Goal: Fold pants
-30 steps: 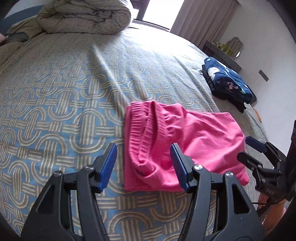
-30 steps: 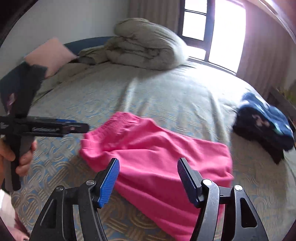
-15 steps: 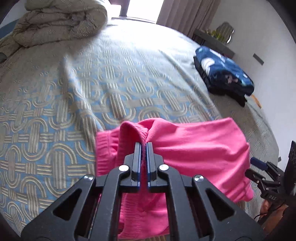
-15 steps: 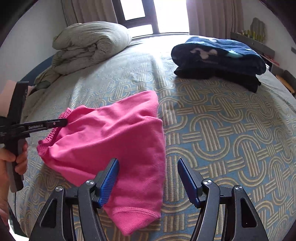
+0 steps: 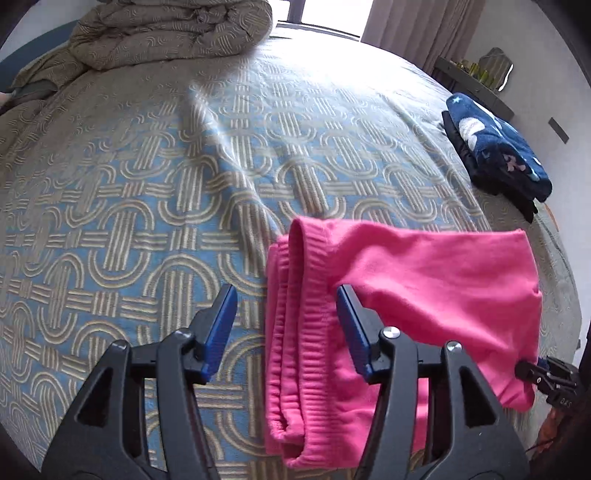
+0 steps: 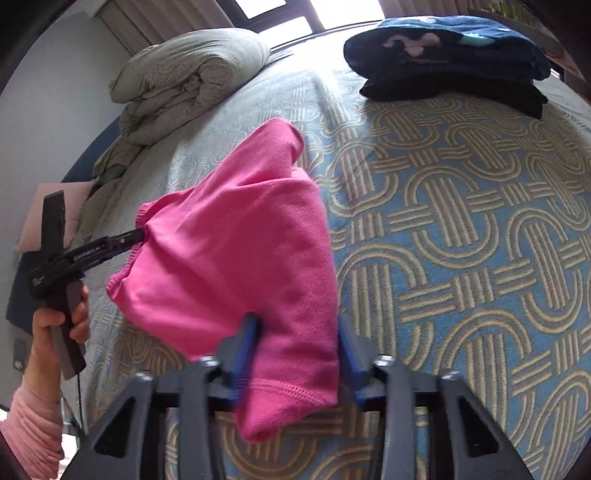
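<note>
While its blue pads stand wide apart, the left hand-held gripper (image 5: pixel 286 325) holds nothing: the ribbed waistband of the pink pants (image 5: pixel 406 295) runs up between its fingers, and the right-hand pad (image 5: pixel 351 332) sits against or just under a fold of the fabric. From the right wrist view the same tool (image 6: pixel 122 240) appears side-on, its tip at the waistband edge, gripped from below by a bare hand (image 6: pixel 61 325) with a pink sleeve (image 6: pixel 29 428) at the wrist.

The right hand-held gripper (image 6: pixel 297 354) is motion-blurred; its pads flank the hemmed leg end of the pants (image 6: pixel 240 266) with a narrowing gap, and I cannot tell whether they press the cloth. In the left wrist view its black tip (image 5: pixel 543 376) meets the far lower corner of the pants.

Those pants are folded into a compact bundle, waistband toward the left tool and leg hem toward the right one, on the bed (image 5: pixel 147 184), whose cover carries a blue-and-tan interlocking loop pattern. Part of the bundle looks raised off the cover in the right wrist view.

Farther off, a stack of dark blue folded clothes (image 5: pixel 495 147) lies near the bed's far edge, well apart from the pants. A rolled beige duvet (image 5: pixel 166 33) rests at the head of the bed, below a bright window (image 6: pixel 314 14).
</note>
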`<state>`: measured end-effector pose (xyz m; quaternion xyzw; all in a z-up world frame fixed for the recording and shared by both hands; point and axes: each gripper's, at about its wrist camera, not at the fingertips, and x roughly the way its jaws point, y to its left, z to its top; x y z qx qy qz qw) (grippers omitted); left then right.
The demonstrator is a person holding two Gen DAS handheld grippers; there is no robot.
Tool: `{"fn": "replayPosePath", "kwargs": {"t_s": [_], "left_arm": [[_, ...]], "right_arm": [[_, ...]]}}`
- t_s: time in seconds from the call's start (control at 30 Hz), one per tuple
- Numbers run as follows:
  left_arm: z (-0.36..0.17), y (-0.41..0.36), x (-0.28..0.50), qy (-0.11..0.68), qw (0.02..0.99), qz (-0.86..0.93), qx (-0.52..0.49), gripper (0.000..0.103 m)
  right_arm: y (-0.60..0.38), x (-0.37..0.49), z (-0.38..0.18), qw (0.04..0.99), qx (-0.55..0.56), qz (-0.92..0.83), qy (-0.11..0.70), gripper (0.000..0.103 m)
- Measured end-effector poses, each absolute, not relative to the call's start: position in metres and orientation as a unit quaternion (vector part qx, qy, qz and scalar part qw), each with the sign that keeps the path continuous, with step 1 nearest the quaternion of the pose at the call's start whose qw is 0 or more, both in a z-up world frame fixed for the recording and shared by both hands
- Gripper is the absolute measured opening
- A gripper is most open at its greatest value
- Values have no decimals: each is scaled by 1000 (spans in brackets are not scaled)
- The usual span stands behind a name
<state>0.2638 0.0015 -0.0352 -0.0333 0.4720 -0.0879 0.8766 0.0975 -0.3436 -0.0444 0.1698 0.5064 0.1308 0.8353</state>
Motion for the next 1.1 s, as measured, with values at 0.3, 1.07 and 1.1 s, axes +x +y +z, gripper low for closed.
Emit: {"fn": "replayPosePath", "kwargs": {"t_s": [0.3, 1.07, 1.1], "left_arm": [[-1, -155, 297, 486, 818, -306, 33, 61], [12, -153, 327, 494, 829, -261, 6, 63], [15, -141, 313, 481, 839, -256, 11, 75]], "right_arm": [[-335, 94, -38, 847, 148, 123, 495, 23], [-365, 69, -37, 844, 196, 143, 479, 39], [-374, 70, -34, 846, 202, 142, 472, 50]]}}
